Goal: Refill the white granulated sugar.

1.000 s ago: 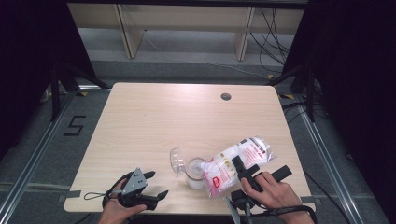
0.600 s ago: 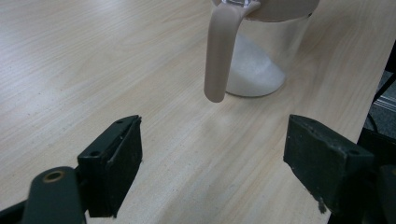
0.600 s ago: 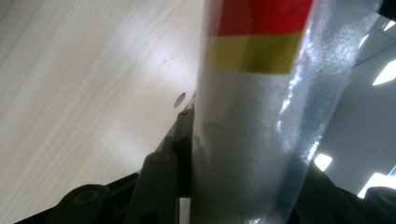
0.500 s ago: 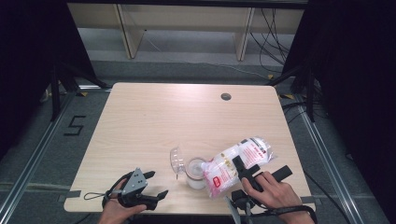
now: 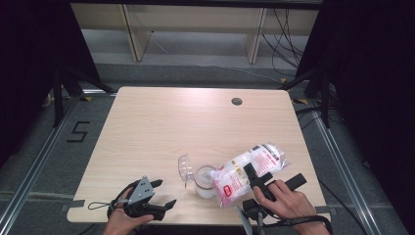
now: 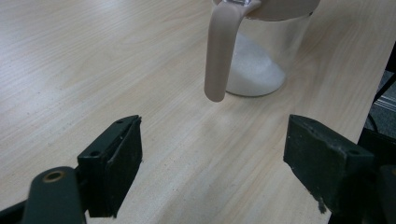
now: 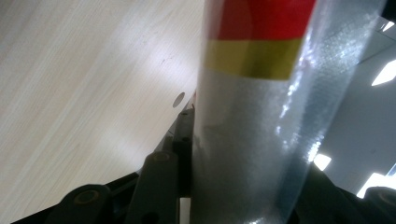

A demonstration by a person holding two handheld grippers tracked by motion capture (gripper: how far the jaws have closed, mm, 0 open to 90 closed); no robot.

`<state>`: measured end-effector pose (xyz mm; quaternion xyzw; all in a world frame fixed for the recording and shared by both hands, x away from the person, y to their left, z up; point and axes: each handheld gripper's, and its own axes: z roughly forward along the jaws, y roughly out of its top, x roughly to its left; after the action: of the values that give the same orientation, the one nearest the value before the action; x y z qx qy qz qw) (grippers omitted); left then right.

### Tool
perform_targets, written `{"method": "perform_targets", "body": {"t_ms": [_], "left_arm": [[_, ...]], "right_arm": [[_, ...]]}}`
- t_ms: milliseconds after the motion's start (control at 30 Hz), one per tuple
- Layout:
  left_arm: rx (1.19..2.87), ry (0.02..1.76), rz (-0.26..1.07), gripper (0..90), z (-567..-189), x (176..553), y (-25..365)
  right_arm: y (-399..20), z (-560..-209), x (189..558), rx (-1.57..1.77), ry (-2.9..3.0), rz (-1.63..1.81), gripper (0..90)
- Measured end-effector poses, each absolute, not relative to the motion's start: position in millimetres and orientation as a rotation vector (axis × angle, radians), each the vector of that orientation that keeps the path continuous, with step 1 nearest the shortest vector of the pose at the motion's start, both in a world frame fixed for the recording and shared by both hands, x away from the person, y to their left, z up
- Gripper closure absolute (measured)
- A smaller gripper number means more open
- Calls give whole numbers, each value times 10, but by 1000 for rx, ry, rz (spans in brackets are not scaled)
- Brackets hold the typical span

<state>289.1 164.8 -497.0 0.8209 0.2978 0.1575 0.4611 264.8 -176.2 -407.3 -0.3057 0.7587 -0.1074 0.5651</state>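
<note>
The right gripper (image 5: pixel 254 180) pinched a plastic bag (image 5: pixel 249 171) tilted over the jar (image 5: pixel 205 180) holding white powder; the left gripper (image 5: pixel 157 195), spread, held nothing.

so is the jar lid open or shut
Open. The jar stands upright with its clear lid flipped back to one side, and the tilted bag points at its uncovered mouth.

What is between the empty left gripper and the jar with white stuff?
Only bare table lies between the left gripper and the jar, in the left gripper view.
</note>
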Motion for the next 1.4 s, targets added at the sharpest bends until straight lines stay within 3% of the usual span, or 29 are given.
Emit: {"method": "perform_targets", "body": {"t_ms": [1400], "left_arm": [[2005, 737, 389, 191, -4970, 2880, 1637]], "right_arm": [[-1745, -4062, 2627, -735, 1772, -289, 711]]}}
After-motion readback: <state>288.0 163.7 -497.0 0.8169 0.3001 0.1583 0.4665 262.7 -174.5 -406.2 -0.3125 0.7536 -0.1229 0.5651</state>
